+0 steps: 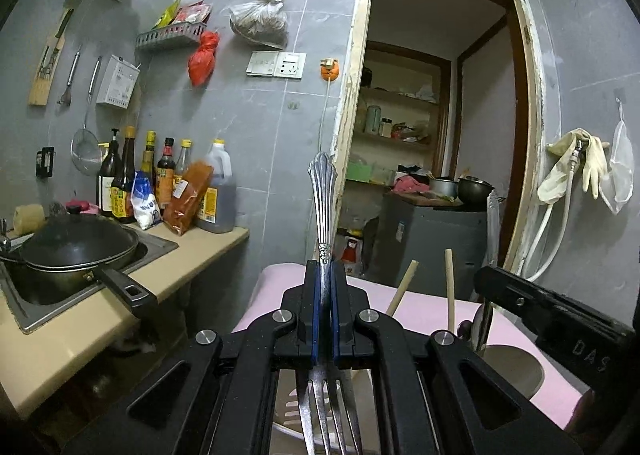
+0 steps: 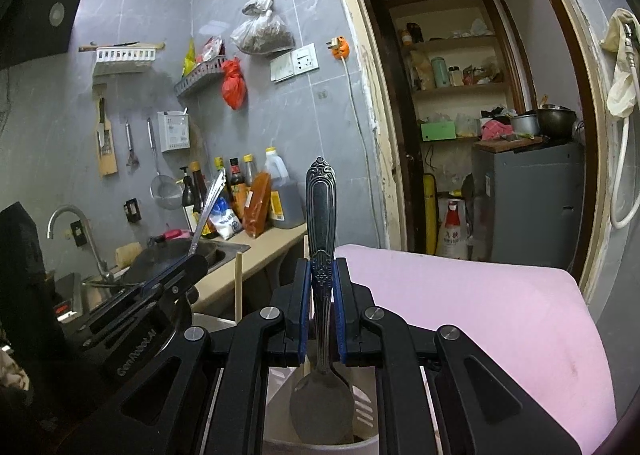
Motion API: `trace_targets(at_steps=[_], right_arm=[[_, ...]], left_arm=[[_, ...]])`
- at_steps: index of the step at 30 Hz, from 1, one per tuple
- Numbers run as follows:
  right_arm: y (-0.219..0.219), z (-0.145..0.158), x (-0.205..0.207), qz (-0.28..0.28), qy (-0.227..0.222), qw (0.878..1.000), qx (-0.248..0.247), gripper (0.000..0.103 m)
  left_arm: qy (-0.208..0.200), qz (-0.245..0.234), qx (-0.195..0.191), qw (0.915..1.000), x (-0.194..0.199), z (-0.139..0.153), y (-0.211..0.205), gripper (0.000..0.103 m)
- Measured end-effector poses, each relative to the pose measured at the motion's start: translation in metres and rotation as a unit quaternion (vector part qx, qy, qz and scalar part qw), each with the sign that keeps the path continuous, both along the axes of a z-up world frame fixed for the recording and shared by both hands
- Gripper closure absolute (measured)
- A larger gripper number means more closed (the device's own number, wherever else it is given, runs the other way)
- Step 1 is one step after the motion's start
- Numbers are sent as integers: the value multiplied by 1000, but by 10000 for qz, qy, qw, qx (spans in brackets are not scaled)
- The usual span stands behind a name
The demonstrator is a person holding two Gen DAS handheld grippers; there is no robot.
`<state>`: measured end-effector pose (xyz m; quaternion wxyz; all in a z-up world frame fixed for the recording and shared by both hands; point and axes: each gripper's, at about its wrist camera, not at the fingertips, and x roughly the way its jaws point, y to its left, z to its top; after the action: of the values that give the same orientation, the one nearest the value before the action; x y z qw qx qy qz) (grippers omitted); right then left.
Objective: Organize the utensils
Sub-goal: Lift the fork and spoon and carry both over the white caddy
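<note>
My left gripper [image 1: 325, 275] is shut on a silver fork [image 1: 323, 207]. Its ornate handle sticks up past the fingertips and its tines hang down over a white slotted utensil holder [image 1: 286, 411]. Two wooden chopsticks [image 1: 402, 287] stand up just right of it. My right gripper [image 2: 322, 267] is shut on a patterned spoon [image 2: 320, 211], handle up, with the bowl down inside the white holder [image 2: 362, 403]. The left gripper [image 2: 192, 255] with the fork shows at the left of the right wrist view. The right gripper's black body [image 1: 552, 315] shows at the right of the left wrist view.
The holder stands on a pink surface [image 2: 460, 315]. To the left, a beige counter [image 1: 192, 255] carries a sink with a black wok [image 1: 76, 247] and several sauce bottles [image 1: 160, 183]. Ahead is an open doorway [image 1: 440, 135] into a storeroom with a grey cabinet [image 2: 528, 199].
</note>
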<state>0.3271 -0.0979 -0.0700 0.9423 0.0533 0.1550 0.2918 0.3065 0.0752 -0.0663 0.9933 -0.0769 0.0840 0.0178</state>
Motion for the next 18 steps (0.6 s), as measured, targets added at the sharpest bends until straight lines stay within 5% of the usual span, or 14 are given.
trace_targets(at_steps=[18], right_arm=[[0,-2,-3,-92,-28,10000,4,94]], left_arm=[[-558,252,267,9978,15,4,-3,100]])
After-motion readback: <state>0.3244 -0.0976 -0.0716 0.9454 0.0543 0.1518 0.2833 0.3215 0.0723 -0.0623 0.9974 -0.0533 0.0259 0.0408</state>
